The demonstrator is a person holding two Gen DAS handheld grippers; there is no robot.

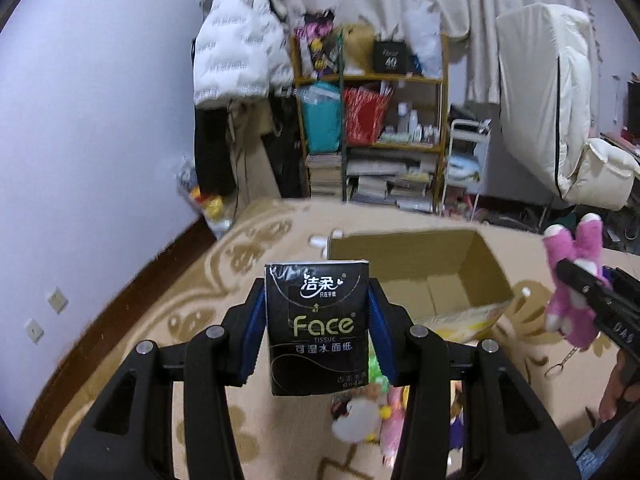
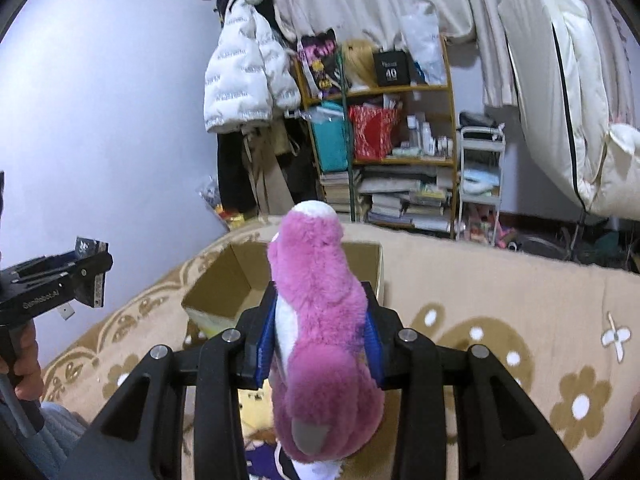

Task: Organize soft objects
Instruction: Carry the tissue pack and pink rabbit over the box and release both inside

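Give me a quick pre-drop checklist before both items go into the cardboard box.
1. Left tongs shut on tissue pack: ok.
2. Right tongs shut on pink plush toy: ok.
3. Cardboard box open on top: ok.
4. Room inside the box: ok, the visible floor is bare.
5. Both items already over the opening: not ok, the box lies ahead of them.
6. Plush keychain hanging free of snags: cannot tell.
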